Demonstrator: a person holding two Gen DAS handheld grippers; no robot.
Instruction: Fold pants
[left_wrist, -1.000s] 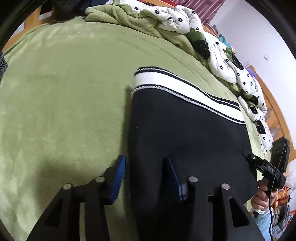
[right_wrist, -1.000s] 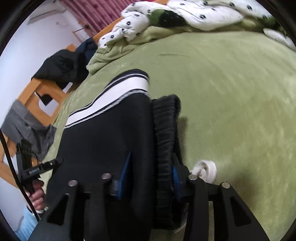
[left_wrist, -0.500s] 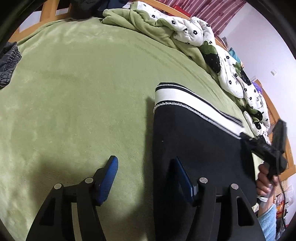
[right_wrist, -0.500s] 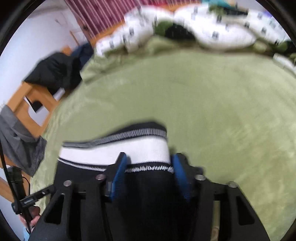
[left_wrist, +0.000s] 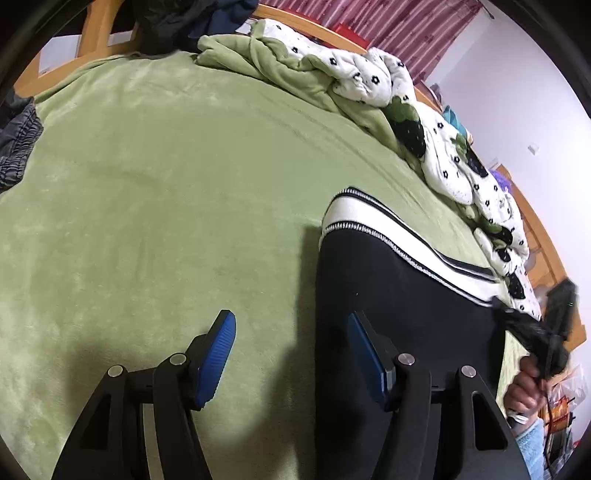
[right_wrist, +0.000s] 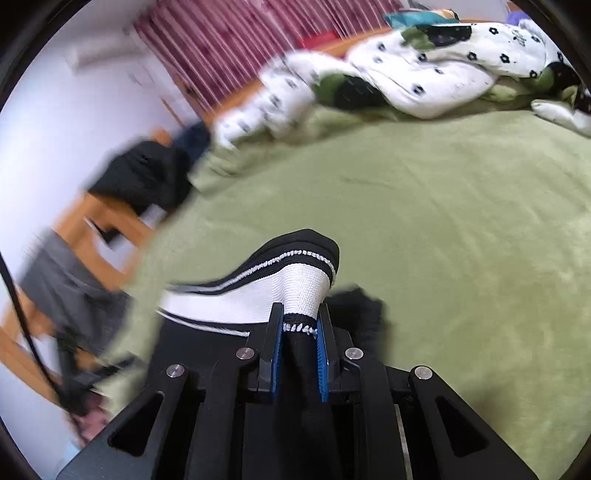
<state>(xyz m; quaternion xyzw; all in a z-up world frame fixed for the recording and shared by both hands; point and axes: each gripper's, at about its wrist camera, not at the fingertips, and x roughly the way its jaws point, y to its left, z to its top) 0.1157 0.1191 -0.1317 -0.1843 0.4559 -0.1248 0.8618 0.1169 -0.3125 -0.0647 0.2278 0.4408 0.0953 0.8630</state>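
At the far left edge of the left wrist view a grey garment lies crumpled on the green blanket that covers the bed. The left gripper hangs low over that blanket with its fingers spread wide and nothing between them: the left blue pad is over bare blanket, the right one over the edge of the pants. The pants lie flat to the right, black with a white, black-striped band at the far end. A floral quilt is heaped along the bed's far side against the wooden frame. At the right edge the right gripper shows blurred, in a hand. In the right wrist view, dark clothes hang on the frame at the left, blurred. The right gripper is clenched on the pants at the white band's corner, which stands pinched up between the blue pads, raised off the blanket. The quilt lies beyond.
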